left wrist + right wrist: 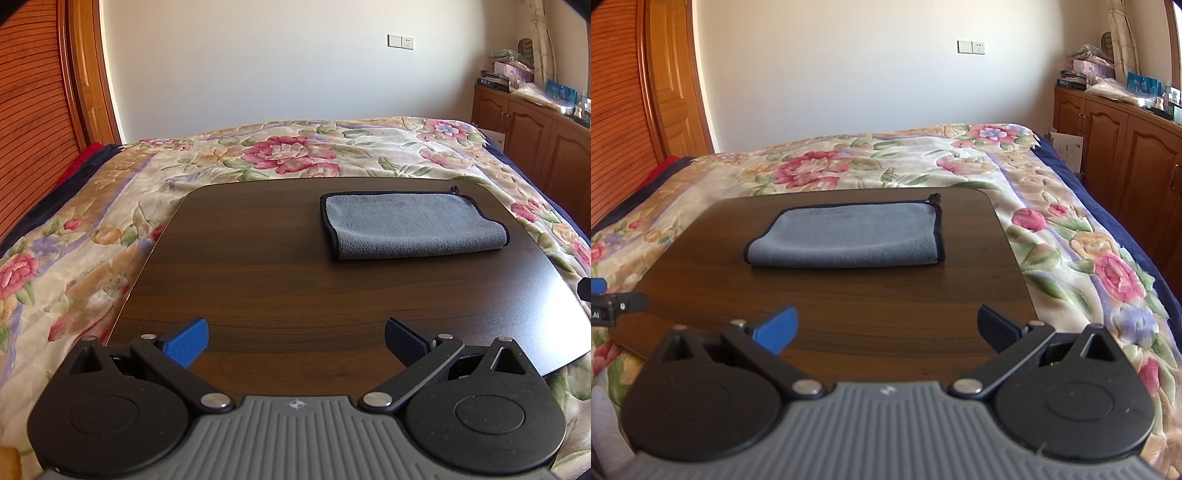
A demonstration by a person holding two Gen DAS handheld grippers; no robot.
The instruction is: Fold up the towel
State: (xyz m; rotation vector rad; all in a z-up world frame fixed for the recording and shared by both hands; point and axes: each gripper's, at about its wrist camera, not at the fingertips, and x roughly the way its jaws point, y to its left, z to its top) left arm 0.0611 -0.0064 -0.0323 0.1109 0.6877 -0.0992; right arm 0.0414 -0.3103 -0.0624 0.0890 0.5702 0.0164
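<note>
Left wrist view: folded towel point(415, 226) on board point(258, 280); both grippers' fingers wide apart, holding nothing.

Black gripper point(295, 341), blue pads point(186, 343), silver screws.

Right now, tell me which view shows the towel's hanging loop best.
The right wrist view: the hanging loop stands out at the gray towel's far right corner. The left wrist view shows it smaller, against the dark board.

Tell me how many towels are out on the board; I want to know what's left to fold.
1. A grey towel, already folded over, lies on the far part of the dark wooden board that rests on the floral bed. No others show.
</note>
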